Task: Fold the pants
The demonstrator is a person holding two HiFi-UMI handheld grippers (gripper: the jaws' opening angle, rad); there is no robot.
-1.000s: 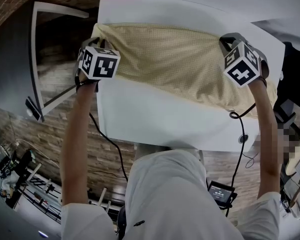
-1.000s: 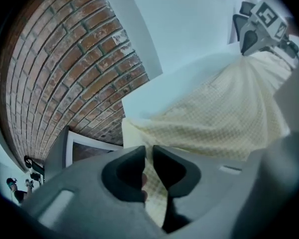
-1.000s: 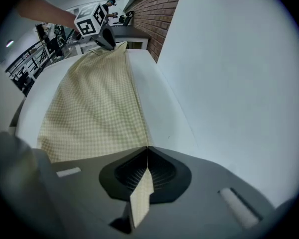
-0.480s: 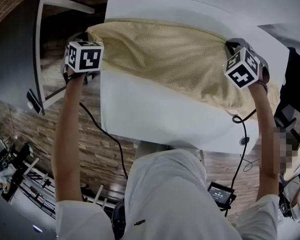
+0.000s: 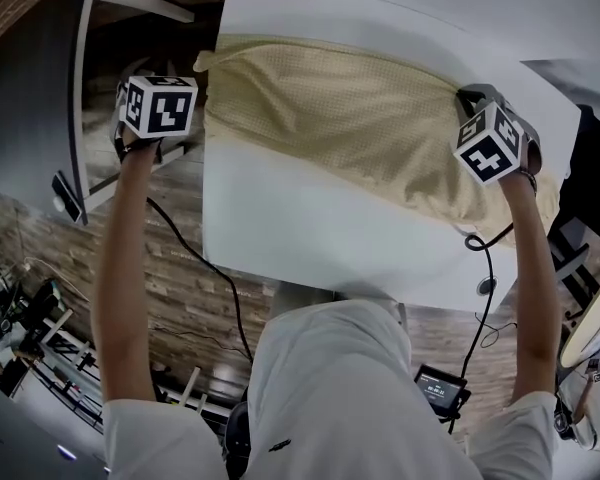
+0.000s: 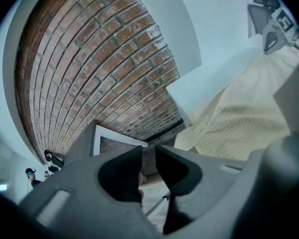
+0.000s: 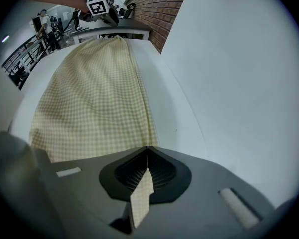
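pants [image 5: 350,128] lie across the table's [image 5: 300,238] far half, reaching its left edge. right tongs [image 7: 147,151] pinch their end by the right edge. left tongs [image 6: 148,151], just opened slightly and empty, hang beyond the left edge.

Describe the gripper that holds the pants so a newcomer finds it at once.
On the white table lie yellow checked pants. At their right end in the head view is the right gripper, jaws shut on a strip of cloth. The left gripper hangs beyond the table's left edge, its jaws just opening, nothing between them.
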